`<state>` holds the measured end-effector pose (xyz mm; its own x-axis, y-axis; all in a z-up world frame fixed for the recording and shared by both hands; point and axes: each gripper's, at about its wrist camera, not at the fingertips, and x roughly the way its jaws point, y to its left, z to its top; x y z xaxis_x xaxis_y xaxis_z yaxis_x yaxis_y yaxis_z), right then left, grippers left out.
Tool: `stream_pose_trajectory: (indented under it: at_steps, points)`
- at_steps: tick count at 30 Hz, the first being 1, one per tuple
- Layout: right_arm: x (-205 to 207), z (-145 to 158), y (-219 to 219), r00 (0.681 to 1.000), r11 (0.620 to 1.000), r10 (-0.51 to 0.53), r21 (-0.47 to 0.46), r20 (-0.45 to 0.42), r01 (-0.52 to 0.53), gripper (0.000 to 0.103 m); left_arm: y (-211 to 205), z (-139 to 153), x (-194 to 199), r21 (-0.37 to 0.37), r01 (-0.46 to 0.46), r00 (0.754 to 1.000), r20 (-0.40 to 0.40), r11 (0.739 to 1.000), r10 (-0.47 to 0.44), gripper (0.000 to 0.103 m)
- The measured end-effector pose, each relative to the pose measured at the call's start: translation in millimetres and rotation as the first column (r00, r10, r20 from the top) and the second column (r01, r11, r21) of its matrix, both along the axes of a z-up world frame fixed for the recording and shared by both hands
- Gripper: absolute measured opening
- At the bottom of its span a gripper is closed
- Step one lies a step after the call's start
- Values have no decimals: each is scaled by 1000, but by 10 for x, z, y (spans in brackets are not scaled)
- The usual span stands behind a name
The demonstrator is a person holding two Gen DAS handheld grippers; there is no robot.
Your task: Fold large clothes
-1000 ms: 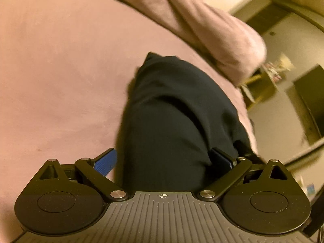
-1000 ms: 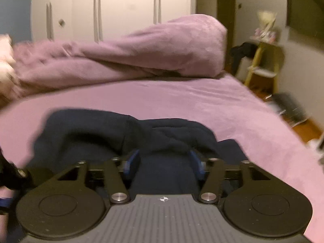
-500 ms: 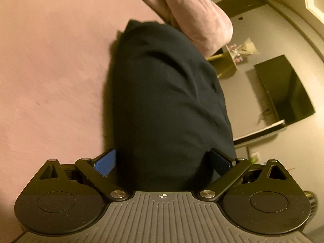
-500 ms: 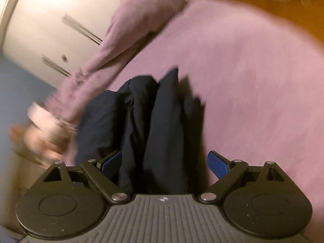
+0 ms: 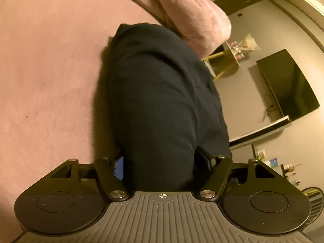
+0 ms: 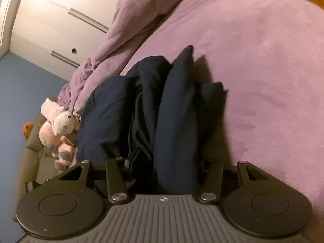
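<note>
Both sets of jaws had just been closing, the left gripper [image 5: 160, 165] and right gripper [image 6: 164, 165] each clamping the bunched dark garment [image 5: 162, 93] on the pink bed [image 5: 50, 60], ready for a fold

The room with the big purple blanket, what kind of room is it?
Most likely a bedroom. A bed with a purple cover fills the view, stuffed animals sit beside it, and a white wardrobe stands behind. A dark garment lies on the bed.
</note>
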<state>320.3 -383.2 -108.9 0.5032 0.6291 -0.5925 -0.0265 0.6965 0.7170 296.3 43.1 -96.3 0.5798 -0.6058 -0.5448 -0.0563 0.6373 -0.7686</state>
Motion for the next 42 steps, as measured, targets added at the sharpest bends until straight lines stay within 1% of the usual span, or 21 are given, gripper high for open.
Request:
stream_pose_trajectory:
  at_steps: [5,10,12,14,15,16,18,22,24,26,27,29,31,32,34,35,36,38,39,40,42]
  points:
    - [60,106,285,1000,1000,18,-3,17,-18,49,179,103,-102,-9,-17,1000,16,1000,18,68]
    - [106,75,775,996,996,87,31,-8,-86,49,627,265,-334,69,-96,994,49,993,93,68]
    - [128,38,1033,991,990,134,49,-12,-133,49,849,309,-458,126,-138,990,55,982,132,69]
    - [142,-5,1296,986,984,168,54,-14,-167,50,1002,305,-547,180,-183,983,34,967,180,71]
    - [136,-9,1389,986,985,165,47,-9,-165,53,1049,273,-573,199,-204,979,11,959,206,72]
    - [120,7,1459,989,988,151,28,7,-151,60,1085,222,-589,203,-217,974,-21,955,226,73]
    - [84,64,1524,991,991,129,-20,21,-129,69,1112,173,-627,189,-232,969,-37,954,243,76]
    - [-98,270,1375,997,993,70,-102,24,-67,72,1105,292,-706,207,-253,966,-7,945,260,76]
    - [-261,431,1264,996,991,18,-134,82,-7,72,1134,348,-797,215,-297,954,18,930,300,75]
    - [-422,660,1273,984,985,-15,-167,175,45,72,1143,433,-921,240,-344,939,79,908,334,75]
    - [-505,763,1334,975,982,-14,-179,223,55,72,1086,492,-912,266,-370,929,110,890,354,75]
    - [-637,947,1586,950,973,51,-231,307,22,71,1028,581,-987,319,-415,910,155,852,385,75]
    - [-720,1070,1897,918,964,102,-267,384,4,59,954,660,-1029,344,-469,883,203,814,423,77]
    - [-716,1106,2037,906,963,107,-269,410,8,57,936,689,-1037,346,-494,869,212,798,446,78]
    - [-692,1117,2290,896,964,56,-257,440,66,54,931,701,-1045,331,-556,831,220,763,510,84]
    - [-658,1120,2395,891,964,30,-249,452,94,54,921,687,-1030,323,-583,812,217,745,541,84]
    - [-641,1103,2490,881,959,11,-255,474,125,54,901,660,-999,312,-604,797,208,733,568,84]
    - [-627,1018,2681,846,931,-13,-301,533,204,54,829,583,-905,291,-628,778,190,722,599,84]
    - [-602,935,2738,834,915,-16,-329,552,235,54,794,514,-872,284,-631,775,199,722,600,85]
    - [-578,851,2769,830,898,-17,-357,557,258,54,713,464,-812,299,-619,785,211,726,582,85]
    - [-541,652,2815,825,838,-15,-443,565,319,54,569,339,-687,342,-578,815,201,741,543,85]
